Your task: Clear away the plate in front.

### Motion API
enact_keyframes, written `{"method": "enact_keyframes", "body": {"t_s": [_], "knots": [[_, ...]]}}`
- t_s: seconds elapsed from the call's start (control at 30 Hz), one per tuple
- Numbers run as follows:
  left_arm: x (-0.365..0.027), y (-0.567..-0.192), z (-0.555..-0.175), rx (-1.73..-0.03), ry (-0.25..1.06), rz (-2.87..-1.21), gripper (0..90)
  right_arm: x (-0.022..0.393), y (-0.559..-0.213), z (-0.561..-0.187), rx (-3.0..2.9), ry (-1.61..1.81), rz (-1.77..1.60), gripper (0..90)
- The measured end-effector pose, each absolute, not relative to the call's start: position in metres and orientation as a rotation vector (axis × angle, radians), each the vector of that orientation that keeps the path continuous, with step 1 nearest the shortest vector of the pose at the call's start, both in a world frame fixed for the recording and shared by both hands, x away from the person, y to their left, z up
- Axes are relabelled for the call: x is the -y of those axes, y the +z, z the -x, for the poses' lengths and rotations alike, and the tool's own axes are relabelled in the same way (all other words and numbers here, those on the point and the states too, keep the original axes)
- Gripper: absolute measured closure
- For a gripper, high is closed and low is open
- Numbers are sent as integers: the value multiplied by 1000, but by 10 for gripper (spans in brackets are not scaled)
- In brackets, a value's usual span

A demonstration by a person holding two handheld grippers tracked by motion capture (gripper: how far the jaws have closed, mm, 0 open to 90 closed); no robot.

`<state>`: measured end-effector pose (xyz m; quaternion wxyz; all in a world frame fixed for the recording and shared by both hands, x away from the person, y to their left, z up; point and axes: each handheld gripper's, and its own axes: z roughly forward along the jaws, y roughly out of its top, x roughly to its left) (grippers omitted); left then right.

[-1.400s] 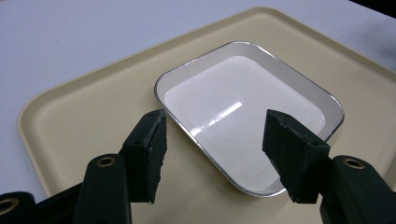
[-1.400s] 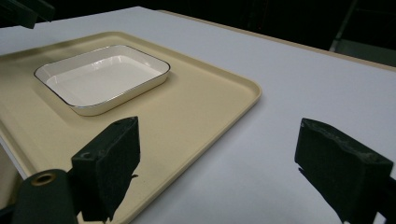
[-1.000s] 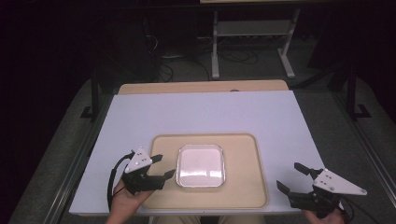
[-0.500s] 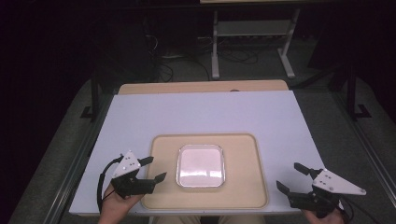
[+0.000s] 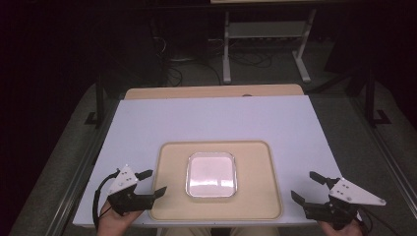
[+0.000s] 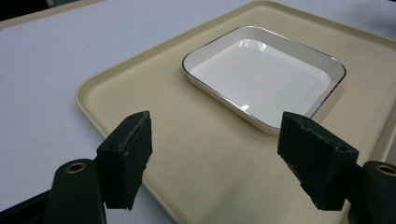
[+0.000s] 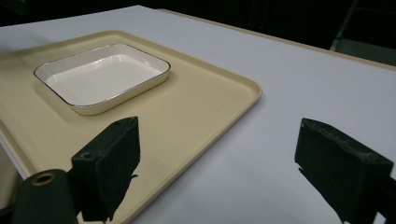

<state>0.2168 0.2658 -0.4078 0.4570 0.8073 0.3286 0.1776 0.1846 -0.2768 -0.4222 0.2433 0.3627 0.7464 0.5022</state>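
Note:
A white square dish (image 5: 211, 174) (image 6: 264, 74) (image 7: 100, 74) with a thin dark rim sits in the middle of a beige tray (image 5: 265, 162) (image 6: 140, 88) (image 7: 205, 98) on the white table. My left gripper (image 5: 148, 183) (image 6: 224, 158) hovers at the tray's near left corner, open and empty, aimed at the dish. At the near right, off the tray's edge, my right gripper (image 5: 309, 186) (image 7: 219, 163) is open with nothing between its jaws.
The white tabletop (image 5: 211, 120) stretches bare beyond the tray to a wooden strip (image 5: 211, 92) at the far edge. Past it, a metal stand (image 5: 265, 44) and cables stand on the dark floor. Both hands rest at the table's near edge.
My left gripper has drawn back toward the near left, off the tray's inner area to its corner. The right gripper has barely moved.

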Motion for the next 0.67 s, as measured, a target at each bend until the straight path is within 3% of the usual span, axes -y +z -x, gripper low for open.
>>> {"method": "enact_keyframes", "body": {"t_s": [0.3, 0.4, 0.67], "knots": [[-265, -410, -216, -814, 429, -1998, 255, 275, -422, -185, -2060, 1377, -979, 132], [-264, -411, -216, -820, 409, -2030, 313, 274, -422, -184, -2066, 1378, -976, 133], [-264, -409, -217, -832, 413, -2019, 302, 274, -422, -185, -2069, 1378, -974, 133]]}}
